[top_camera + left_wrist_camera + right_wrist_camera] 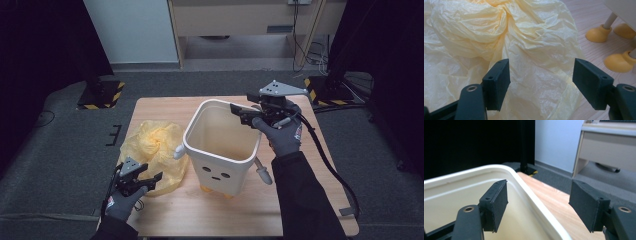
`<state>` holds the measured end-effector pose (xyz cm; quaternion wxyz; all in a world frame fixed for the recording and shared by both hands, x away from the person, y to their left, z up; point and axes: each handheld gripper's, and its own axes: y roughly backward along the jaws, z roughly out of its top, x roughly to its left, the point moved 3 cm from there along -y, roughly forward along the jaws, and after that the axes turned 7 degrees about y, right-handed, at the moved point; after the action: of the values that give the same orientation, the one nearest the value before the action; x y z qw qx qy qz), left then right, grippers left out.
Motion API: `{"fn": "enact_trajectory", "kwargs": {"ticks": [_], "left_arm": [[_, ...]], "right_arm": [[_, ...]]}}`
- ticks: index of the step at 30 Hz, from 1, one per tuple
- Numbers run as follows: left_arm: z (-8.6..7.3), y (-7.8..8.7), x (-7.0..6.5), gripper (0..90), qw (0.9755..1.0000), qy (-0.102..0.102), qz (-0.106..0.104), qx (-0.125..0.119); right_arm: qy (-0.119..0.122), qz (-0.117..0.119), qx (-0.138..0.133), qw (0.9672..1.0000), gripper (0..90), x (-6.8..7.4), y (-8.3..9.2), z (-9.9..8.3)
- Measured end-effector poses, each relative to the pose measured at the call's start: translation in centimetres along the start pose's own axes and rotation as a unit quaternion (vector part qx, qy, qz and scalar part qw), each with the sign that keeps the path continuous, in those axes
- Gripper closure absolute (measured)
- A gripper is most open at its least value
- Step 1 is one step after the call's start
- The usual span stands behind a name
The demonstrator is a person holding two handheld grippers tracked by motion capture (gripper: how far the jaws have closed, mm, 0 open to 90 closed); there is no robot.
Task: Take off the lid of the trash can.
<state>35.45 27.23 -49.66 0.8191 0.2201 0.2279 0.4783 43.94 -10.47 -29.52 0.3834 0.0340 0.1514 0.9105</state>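
Left gripper [150, 179] held low at the near left of the white bin [222, 145], gloved hand under it, pointing level toward the yellow plastic bag [155, 150]. Jaws spread apart with nothing pinched; in the left gripper view crumpled film [524, 50] lying between and beyond the two black pads [496, 83], not pressed by either. Bag heaped on the wooden table [310, 210] just left of the bin, touching or nearly touching its wall.

Right gripper [239, 111] raised at the bin's far right corner, forearm in a dark sleeve running up past the bin's right side, wrist bent so the jaws point leftward across the rim. Jaws released, straddling the rim [534, 202] in the right gripper view: one pad over the bin's inside, the other over the table outside it, neither seen pressing the wall.

Bin upright on yellow feet [599, 33], a small face on its near wall, a white arm-like peg [263, 172] sticking out from its right side. Beyond the bin, grey carpet, a pale cabinet [240, 25] and yellow-black striped stand bases [102, 95]
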Motion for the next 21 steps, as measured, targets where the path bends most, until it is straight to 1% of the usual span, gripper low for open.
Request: {"fn": "enact_trajectory", "kwargs": {"ticks": [5,7,8,9,11,14,15,21], "left_arm": [[0.0,0.0,0.0,29.7,1.0000,0.000,-0.001,0.000],[0.0,0.0,0.0,29.7,1.0000,0.000,0.000,0.000],[0.0,0.0,0.0,29.7,1.0000,0.000,0.000,0.000],[0.0,0.0,0.0,29.7,1.0000,0.000,0.000,0.000],[0.0,0.0,0.0,29.7,1.0000,0.000,0.000,0.000],[0.0,0.0,0.0,29.7,1.0000,-0.001,0.001,0.000],[0.0,0.0,0.0,29.7,1.0000,-0.001,0.000,0.001],[0.0,0.0,0.0,29.7,1.0000,-0.001,0.000,0.001]], "right_arm": [[-0.003,0.003,0.023,0.9997,32.3,0.0,-0.6,-0.6],[-0.008,0.001,0.033,0.9994,33.2,-0.2,-0.7,-1.0],[-0.008,0.001,0.033,0.9994,33.2,-0.2,-0.7,-1.0],[-0.011,-0.002,0.045,0.9989,34.3,-0.4,-0.7,-1.4],[-0.011,-0.005,0.051,0.9986,36.5,-0.5,-0.6,-1.6],[-0.016,-0.005,0.052,0.9985,38.4,-0.6,-0.5,-1.8],[-0.019,-0.004,0.052,0.9985,42.2,-0.6,-0.4,-1.8],[-0.034,-0.005,0.055,0.9979,51.9,-0.7,-0.3,-1.7]]}}
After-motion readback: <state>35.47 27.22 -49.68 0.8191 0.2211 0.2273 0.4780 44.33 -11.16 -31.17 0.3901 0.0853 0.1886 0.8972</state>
